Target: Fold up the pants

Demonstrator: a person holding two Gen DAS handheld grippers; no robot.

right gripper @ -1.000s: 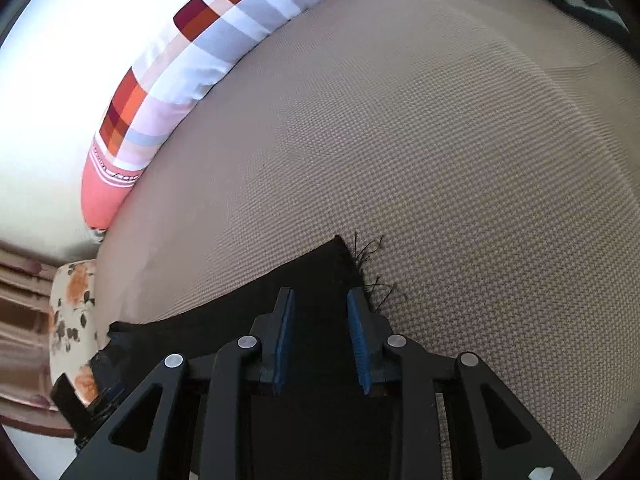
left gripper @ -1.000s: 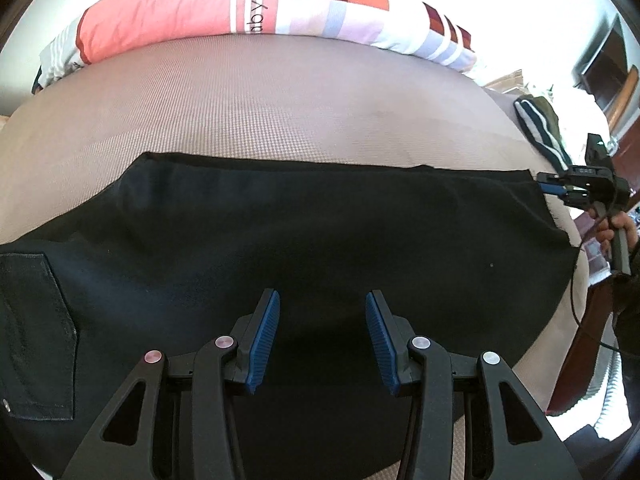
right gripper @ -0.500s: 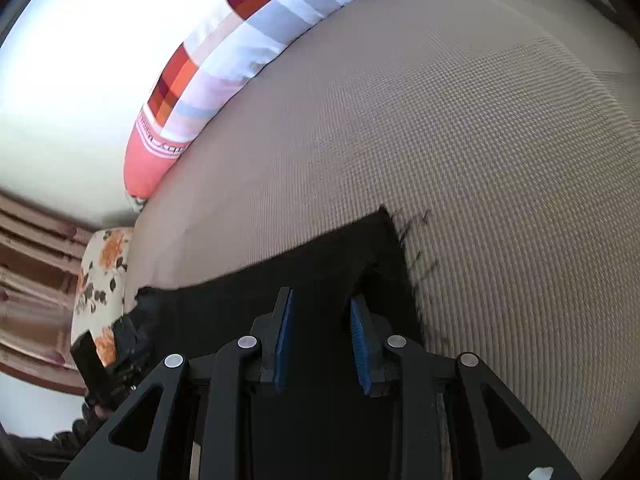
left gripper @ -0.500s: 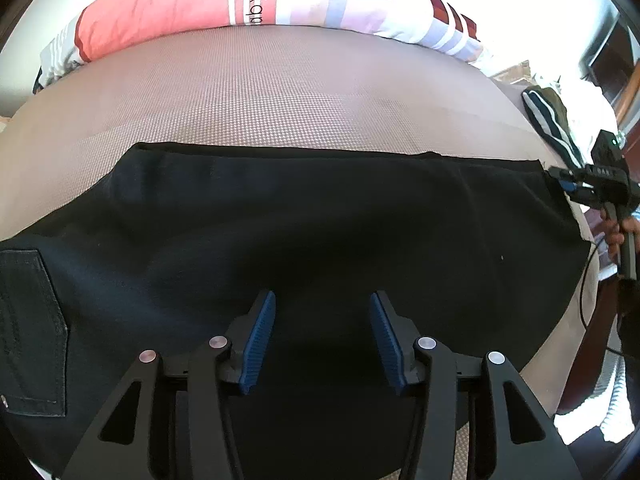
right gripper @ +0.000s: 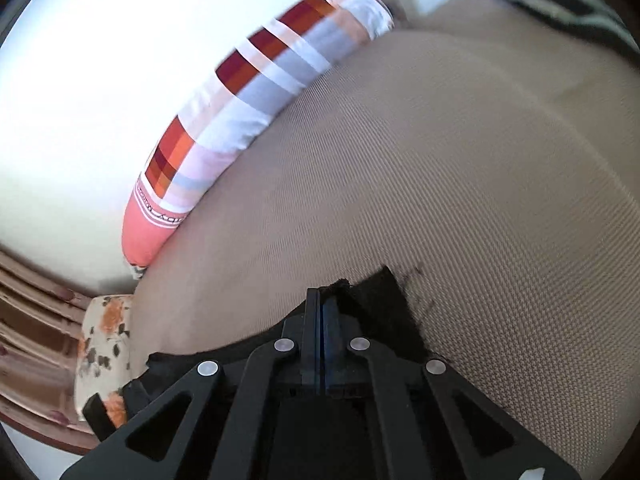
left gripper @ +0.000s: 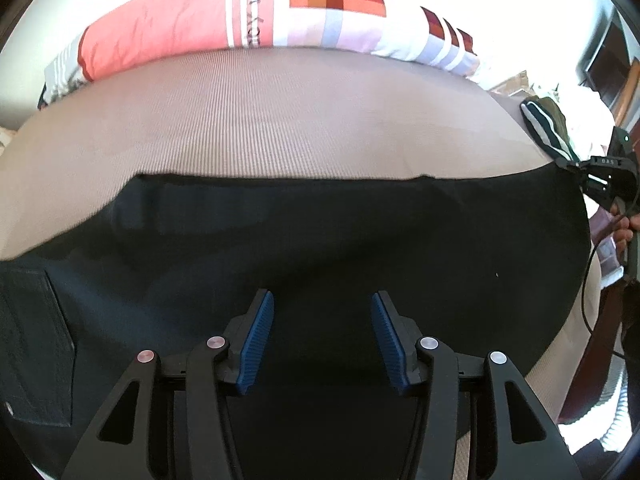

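Right wrist view: your right claw (right gripper: 320, 300) pinches the pants (right gripper: 380, 300) hem corner; their long axis runs toward your spread left claw (left gripper: 322, 332).

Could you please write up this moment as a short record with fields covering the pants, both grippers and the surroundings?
pants: black pants spread flat on the tan bed cover
right gripper: right gripper shut on the frayed corner of the pants
left gripper: left gripper open above the pants, nothing between its pads
surroundings: striped pillow along the far edge
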